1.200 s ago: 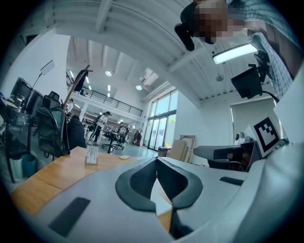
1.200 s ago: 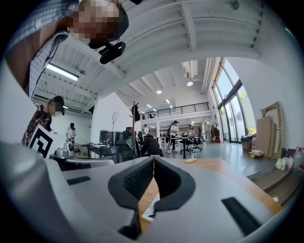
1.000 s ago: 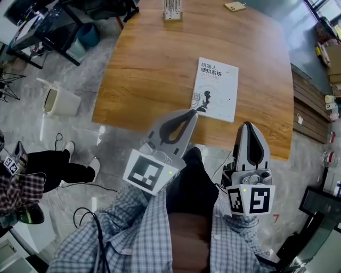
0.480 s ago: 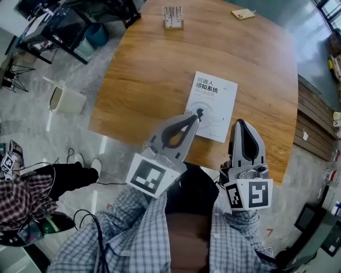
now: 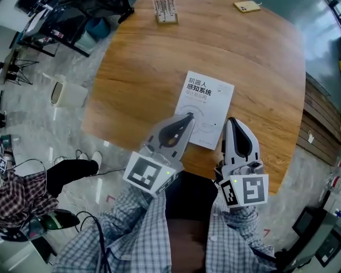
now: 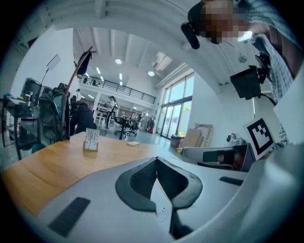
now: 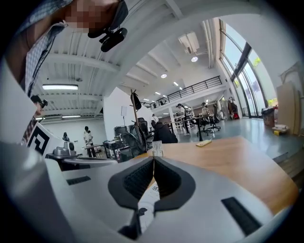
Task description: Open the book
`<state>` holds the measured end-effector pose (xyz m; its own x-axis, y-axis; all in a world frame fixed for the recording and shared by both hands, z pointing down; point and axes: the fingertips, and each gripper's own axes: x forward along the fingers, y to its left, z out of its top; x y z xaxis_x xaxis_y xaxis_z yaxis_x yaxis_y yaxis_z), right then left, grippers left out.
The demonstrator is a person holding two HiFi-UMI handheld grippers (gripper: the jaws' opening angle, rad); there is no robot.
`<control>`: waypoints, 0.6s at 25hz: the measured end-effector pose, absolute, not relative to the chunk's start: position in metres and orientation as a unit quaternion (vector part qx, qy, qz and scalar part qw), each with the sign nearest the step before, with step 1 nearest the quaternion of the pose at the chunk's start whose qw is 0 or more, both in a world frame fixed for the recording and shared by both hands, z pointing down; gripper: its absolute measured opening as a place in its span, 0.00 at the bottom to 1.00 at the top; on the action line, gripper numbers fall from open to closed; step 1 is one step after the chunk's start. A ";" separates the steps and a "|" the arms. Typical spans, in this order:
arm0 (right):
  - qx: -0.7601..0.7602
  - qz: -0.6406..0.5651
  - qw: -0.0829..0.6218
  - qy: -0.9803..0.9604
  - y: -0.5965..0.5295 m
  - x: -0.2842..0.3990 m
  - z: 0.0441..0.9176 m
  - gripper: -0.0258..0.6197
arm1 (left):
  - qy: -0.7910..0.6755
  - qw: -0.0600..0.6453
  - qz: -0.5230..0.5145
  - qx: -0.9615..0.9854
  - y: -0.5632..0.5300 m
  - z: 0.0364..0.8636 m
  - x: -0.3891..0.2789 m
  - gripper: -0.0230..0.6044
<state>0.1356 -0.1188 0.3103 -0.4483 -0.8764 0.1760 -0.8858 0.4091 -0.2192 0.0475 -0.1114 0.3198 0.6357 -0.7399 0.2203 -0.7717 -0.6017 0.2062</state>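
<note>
Near closed book (image 5: pixel 205 106), left gripper (image 5: pixel 189 117) and right gripper (image 5: pixel 232 121) fingers together, nothing held.

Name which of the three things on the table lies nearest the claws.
The white book; the small stand and tan slab sit far across the table.

The right gripper (image 7: pixel 154 163) filled the lower frame, its jaws pressed together at the tips. Through the gap beneath them showed a strip of the white book (image 7: pixel 146 199). The wooden table (image 7: pixel 232 161) stretched right of centre, with a small stand (image 7: pixel 157 149) just above the jaw tips.
</note>
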 end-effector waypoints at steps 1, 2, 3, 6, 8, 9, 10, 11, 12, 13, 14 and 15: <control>0.525 0.149 0.019 -0.838 -0.120 0.138 0.317 0.07 | -0.421 0.149 0.058 0.893 -0.113 0.325 0.050 0.05; 0.526 0.155 0.021 -0.836 -0.122 0.140 0.323 0.07 | -0.419 0.154 0.061 0.893 -0.116 0.330 0.053 0.05; 0.528 0.161 0.024 -0.834 -0.124 0.143 0.329 0.07 | -0.418 0.157 0.066 0.892 -0.119 0.336 0.056 0.05; 0.532 0.178 0.036 -0.827 -0.130 0.147 0.351 0.07 | -0.411 0.167 0.081 0.892 -0.129 0.358 0.061 0.05; 0.536 0.197 0.048 -0.820 -0.131 0.149 0.368 0.07 | -0.400 0.180 0.099 0.893 -0.135 0.375 0.064 0.05; 0.539 0.210 0.054 -0.814 -0.130 0.150 0.376 0.07 | -0.394 0.186 0.109 0.894 -0.137 0.383 0.065 0.05; 0.543 0.223 0.060 -0.808 -0.130 0.152 0.385 0.07 | -0.387 0.193 0.118 0.894 -0.138 0.391 0.067 0.05; 0.547 0.234 0.065 -0.801 -0.130 0.154 0.393 0.07 | -0.381 0.203 0.126 0.893 -0.140 0.399 0.069 0.05; 0.553 0.242 0.070 -0.794 -0.130 0.156 0.401 0.07 | -0.375 0.217 0.135 0.891 -0.141 0.409 0.071 0.05; 0.558 0.249 0.077 -0.787 -0.131 0.158 0.409 0.07 | -0.369 0.233 0.146 0.888 -0.141 0.419 0.073 0.05; 0.562 0.256 0.089 -0.781 -0.130 0.158 0.419 0.07 | -0.362 0.252 0.158 0.883 -0.141 0.430 0.075 0.05; 0.563 0.264 0.105 -0.776 -0.129 0.158 0.429 0.07 | -0.357 0.268 0.172 0.878 -0.139 0.440 0.077 0.05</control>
